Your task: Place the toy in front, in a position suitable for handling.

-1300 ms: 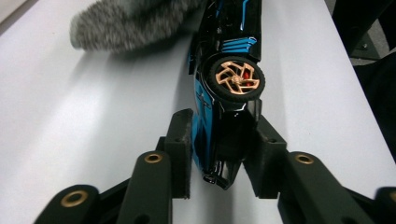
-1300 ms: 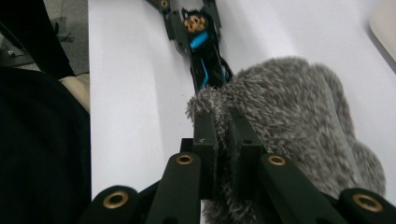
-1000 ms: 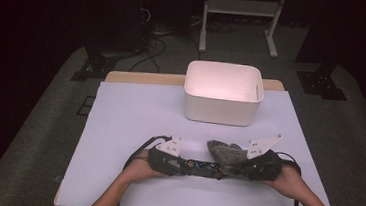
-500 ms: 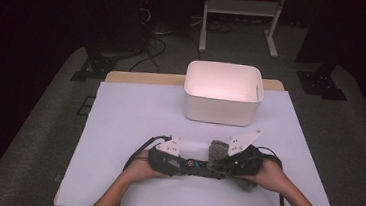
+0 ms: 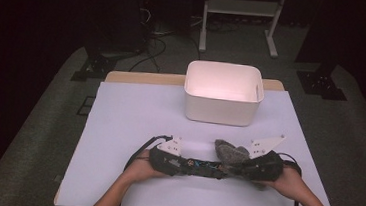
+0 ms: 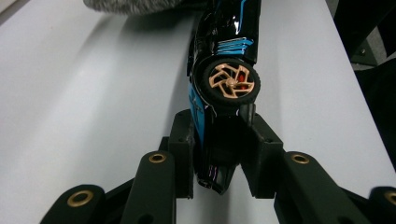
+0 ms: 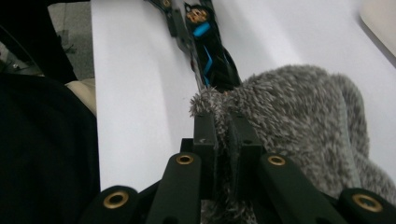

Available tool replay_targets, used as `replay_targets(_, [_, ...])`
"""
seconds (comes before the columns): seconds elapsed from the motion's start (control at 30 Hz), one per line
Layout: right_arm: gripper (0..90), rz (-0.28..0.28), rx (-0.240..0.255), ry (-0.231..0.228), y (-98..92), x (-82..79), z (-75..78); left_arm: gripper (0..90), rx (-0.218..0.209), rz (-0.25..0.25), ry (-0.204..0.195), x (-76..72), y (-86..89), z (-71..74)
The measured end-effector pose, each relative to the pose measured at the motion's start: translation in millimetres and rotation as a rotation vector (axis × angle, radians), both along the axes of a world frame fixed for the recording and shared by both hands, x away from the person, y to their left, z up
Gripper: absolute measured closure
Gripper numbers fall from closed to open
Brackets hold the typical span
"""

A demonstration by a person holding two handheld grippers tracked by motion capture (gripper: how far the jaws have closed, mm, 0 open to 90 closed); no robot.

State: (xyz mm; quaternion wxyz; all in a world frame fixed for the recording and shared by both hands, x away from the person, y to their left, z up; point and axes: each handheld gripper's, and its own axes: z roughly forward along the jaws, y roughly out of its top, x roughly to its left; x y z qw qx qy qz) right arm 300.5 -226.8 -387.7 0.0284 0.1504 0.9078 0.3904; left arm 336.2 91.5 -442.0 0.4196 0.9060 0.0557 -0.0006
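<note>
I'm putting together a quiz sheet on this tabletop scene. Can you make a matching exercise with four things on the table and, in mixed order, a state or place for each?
Things:
1. black toy car with blue stripes and a gold-spoked wheel
2. grey fuzzy cloth
3. white plastic bin
4. white table cover

States or places:
A. spread under everything
B. pinched by the right gripper
C. clamped in the left gripper
D. standing at the far side, nothing visible inside

Pairs: 1-C, 2-B, 3-D, 4-A

Black toy car (image 6: 223, 70) (blue stripes, tan wheels), grey fuzzy cloth (image 7: 299, 116), white bin (image 5: 222, 92)
</note>
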Motion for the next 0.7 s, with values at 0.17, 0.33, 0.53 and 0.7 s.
replay_targets(0.17, [82.5, 0.058, -0.021, -0.013, 27.2, 5.0, 6.3, 67.7, -0.014, 0.003, 0.0, 0.0, -0.1, 0.1])
replay_targets(0.33, [82.6, 0.114, -0.059, -0.012, 59.1, 15.2, 6.4, 67.9, -0.02, 0.0, -0.009, -0.3, 0.2, -0.2])
replay_targets(0.53, [82.6, 0.171, -0.082, -0.012, 96.8, 26.4, 8.3, 67.8, -0.023, -0.006, -0.014, -0.5, -0.5, 0.4])
replay_targets(0.7, [82.6, 0.209, -0.095, -0.018, 120.8, 32.8, 8.7, 67.8, -0.022, -0.008, -0.012, 0.2, 0.1, 0.4])
